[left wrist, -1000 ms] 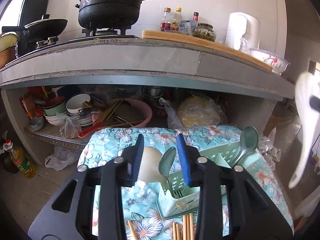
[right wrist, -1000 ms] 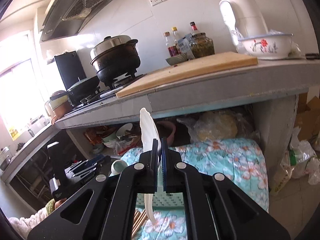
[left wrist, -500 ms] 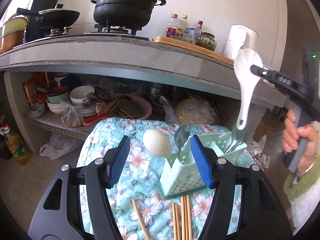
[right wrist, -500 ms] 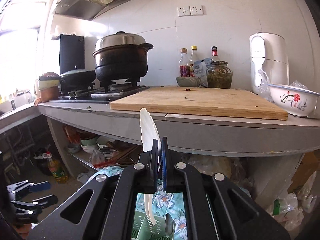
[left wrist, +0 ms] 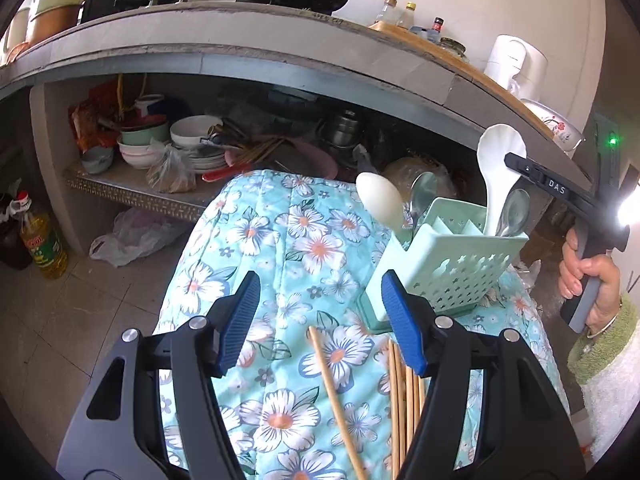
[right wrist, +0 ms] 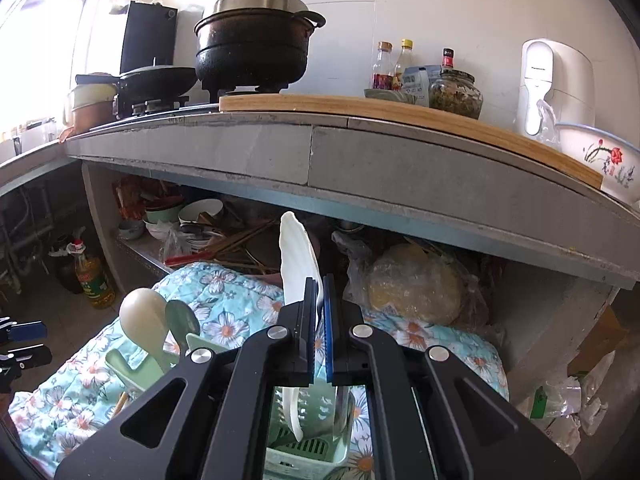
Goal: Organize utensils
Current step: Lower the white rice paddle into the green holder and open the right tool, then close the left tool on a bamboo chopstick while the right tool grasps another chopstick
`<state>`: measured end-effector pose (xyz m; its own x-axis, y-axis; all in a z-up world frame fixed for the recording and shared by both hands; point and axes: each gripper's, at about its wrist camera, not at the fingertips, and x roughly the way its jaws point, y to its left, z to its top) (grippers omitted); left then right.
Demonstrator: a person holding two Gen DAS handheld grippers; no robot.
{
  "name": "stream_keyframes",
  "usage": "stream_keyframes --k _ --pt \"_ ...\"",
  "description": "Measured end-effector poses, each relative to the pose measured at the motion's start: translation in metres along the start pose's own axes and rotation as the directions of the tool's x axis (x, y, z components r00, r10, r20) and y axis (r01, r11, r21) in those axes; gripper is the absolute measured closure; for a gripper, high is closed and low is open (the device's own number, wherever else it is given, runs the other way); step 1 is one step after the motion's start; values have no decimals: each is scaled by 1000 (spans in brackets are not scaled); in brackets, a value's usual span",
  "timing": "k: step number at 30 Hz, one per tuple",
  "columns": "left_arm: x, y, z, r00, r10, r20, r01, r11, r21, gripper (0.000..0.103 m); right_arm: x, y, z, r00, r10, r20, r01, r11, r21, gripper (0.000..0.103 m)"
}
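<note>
Four spoons (left wrist: 498,184) stand in one caddy (left wrist: 452,268), six chopsticks (left wrist: 404,392) beside.

Big black cooking pot with steel lid (right wrist: 254,46) on gas stove, black wok (right wrist: 154,80) left of it. Long wooden cutting board (right wrist: 400,118) on grey stone counter (right wrist: 256,152). Glass sauce bottles (right wrist: 394,66) and glass jar of dried greens (right wrist: 456,94) at the wall. White electric kettle (right wrist: 554,86), white floral bowl (right wrist: 600,160) near right end. Lower shelf: stacked bowls and plates (left wrist: 188,144). Yellow oil bottle (left wrist: 42,242) on tiled floor, crumpled plastic bag (left wrist: 132,232) near it.
</note>
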<state>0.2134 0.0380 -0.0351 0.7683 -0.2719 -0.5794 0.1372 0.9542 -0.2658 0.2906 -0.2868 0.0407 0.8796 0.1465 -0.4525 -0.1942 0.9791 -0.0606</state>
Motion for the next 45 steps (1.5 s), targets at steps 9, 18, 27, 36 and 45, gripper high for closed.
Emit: stream_keyframes --k 9,18,27,36,45 --pt "-1 18 -18 998 -5 -59 2 999 -48 43 -49 -12 -19 999 27 32 -30 996 83 65" --pt "9 11 -47 974 -89 -210 83 996 -39 44 -96 -19 -74 980 185 -72 -159 948 276 62" --pt "56 3 -73 922 -51 -384 44 999 -25 66 -86 15 -166 881 377 -286 -205 849 487 62" --pt "79 0 -76 903 -22 -430 20 1000 -8 75 -66 37 -199 787 535 -308 -246 729 639 62" --pt "84 2 -74 898 31 -440 -35 999 -1 92 -31 60 -207 714 623 -319 -234 642 730 63"
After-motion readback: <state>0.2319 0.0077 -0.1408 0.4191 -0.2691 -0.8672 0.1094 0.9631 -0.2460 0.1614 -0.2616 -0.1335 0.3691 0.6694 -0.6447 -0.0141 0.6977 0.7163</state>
